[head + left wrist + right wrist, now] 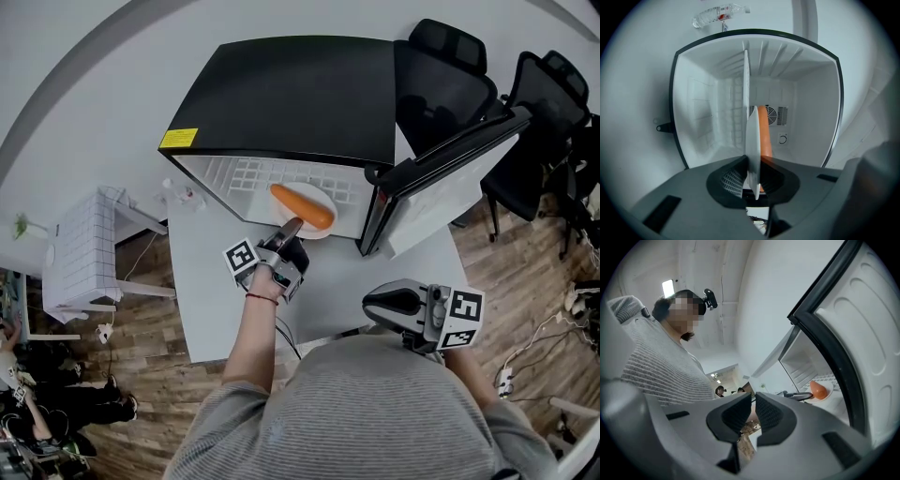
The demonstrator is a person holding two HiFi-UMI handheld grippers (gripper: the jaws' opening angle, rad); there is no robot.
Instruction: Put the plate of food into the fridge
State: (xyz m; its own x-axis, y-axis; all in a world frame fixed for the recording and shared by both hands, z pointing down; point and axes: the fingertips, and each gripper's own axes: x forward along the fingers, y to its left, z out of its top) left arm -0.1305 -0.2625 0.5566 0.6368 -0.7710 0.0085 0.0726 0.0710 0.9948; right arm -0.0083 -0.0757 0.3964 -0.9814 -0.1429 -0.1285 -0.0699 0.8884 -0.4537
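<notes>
A black mini fridge (pixel 291 94) stands on a white table (pixel 216 309) with its door (pixel 441 178) swung open to the right. My left gripper (pixel 291 228) is shut on the near rim of a white plate (pixel 323 230) that carries an orange carrot (pixel 302 206), right at the fridge's mouth. In the left gripper view the plate (pixel 753 140) and the carrot (pixel 764 133) appear edge-on between the pads (pixel 733 180), with the white fridge interior (pixel 806 117) behind. My right gripper (pixel 370 302) hangs near my body, shut on nothing; the right gripper view shows it (pixel 753 413) beside the door (pixel 862 333).
A wire shelf (pixel 746 89) divides the fridge interior. Black office chairs (pixel 450 75) stand behind and to the right of the fridge. A white tiled stand (pixel 80 253) sits left of the table. Cables and power strips (pixel 506 380) lie on the wooden floor.
</notes>
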